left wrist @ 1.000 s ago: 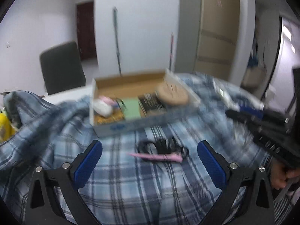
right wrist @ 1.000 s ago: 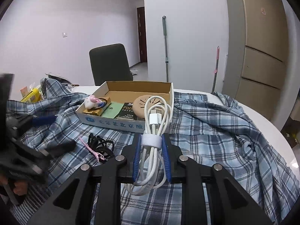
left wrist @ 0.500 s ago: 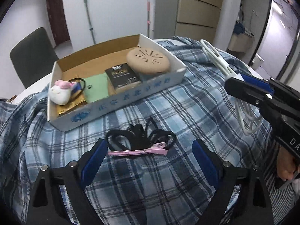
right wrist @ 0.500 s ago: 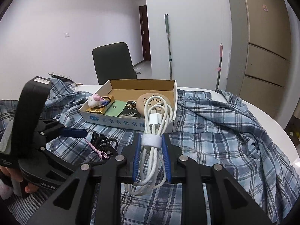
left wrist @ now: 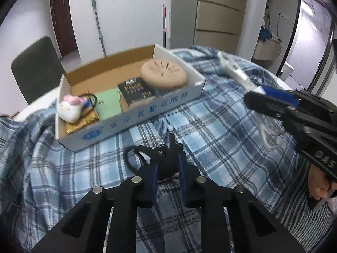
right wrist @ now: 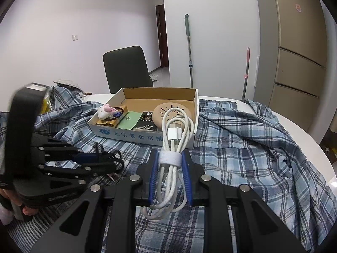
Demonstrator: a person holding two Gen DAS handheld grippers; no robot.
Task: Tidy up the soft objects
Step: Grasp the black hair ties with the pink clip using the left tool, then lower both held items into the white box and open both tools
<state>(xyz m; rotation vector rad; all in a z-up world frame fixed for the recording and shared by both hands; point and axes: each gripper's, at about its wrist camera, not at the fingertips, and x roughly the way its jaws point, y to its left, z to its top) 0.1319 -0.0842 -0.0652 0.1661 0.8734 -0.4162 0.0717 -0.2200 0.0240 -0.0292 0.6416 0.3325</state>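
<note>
Your left gripper is clamped on the black cord bundle lying on the plaid cloth; your right gripper grips the white cable. Next, lift both toward the cardboard box at twelve o'clock.

Soft woven plaid cloth covers the table; a matt cardboard box, brown inside, white printed outside; a braided white cable with a fabric strap; black matt plastic gripper arms with shiny metal pins.
</note>
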